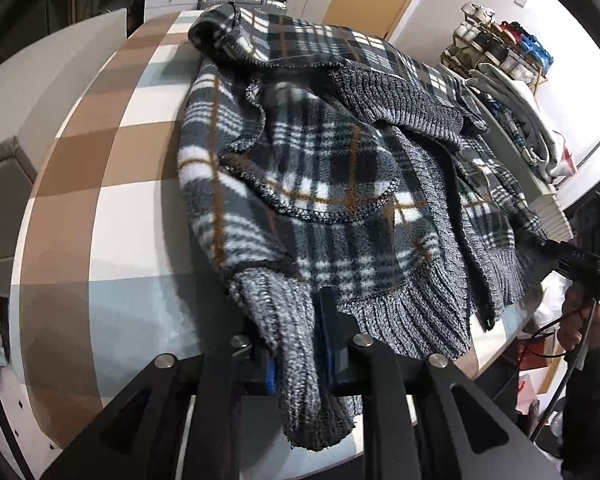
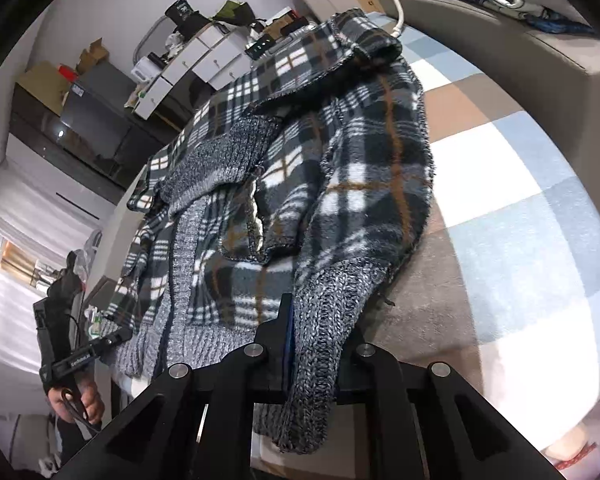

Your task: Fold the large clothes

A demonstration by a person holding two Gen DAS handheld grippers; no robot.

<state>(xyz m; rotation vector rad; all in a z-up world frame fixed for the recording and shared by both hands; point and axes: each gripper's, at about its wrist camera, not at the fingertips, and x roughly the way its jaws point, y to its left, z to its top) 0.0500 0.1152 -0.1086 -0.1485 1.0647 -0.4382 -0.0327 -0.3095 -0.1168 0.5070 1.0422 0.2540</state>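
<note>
Tongs: left gripper and right gripper each pinch a knit cuff of my plaid jacket
Progress: jacket rumpled on checked cloth, folding barely begun

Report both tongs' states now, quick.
Left tongs: closed on the grey knit cuff of the plaid jacket.
Right tongs: closed on its other knit cuff.

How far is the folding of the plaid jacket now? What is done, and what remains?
Done: the plaid jacket lies on the checked table, but bunched, with no neat fold. In hand: the left gripper pinches one grey knit cuff and the right gripper pinches another knit cuff. Left: spreading it flat, folding the sleeves in, folding the body.
</note>
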